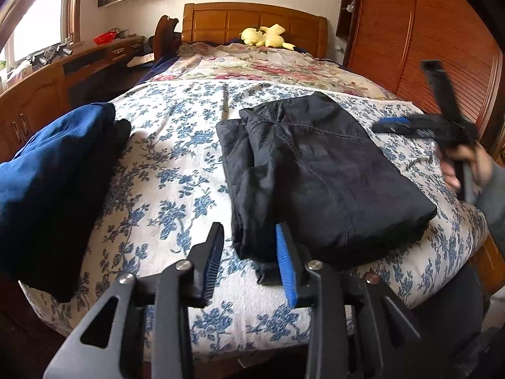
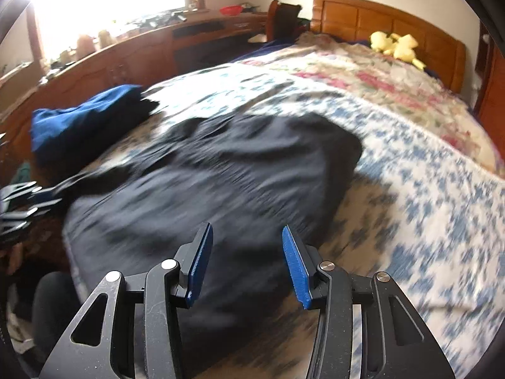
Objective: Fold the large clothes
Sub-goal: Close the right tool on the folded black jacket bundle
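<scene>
Black garment (image 1: 315,170) is folded into a compact block at the near end of the bed (image 1: 176,170), on the blue-floral cover. Its long axis runs roughly 11-to-5 in the left wrist view, with the near short edge almost at the mattress edge.

Left gripper (image 1: 249,262): jaws partly apart, nothing pinched. The blue pad sits just over the block's near-left corner and the black pad is over bare cover at 9 o'clock of it. So the block lies at 1 o'clock from the fingertips, corner just beside them.

Right gripper (image 2: 246,265): jaws moderately apart, empty. Its view is motion-blurred; the garment fills the frame from 9 to 12 o'clock of the fingertips, near edge right under them. In the left view it hangs off the block's far-right side at 3 o'clock, clear of the cloth.

Blue pile (image 1: 53,170) sits at 9 o'clock, well apart from the block.

Judgement: fold looks finished or close. The left hand is nearer, at the corner. Next is likely smoothing or shifting the block toward the pile; risk is dragging the top layer open
</scene>
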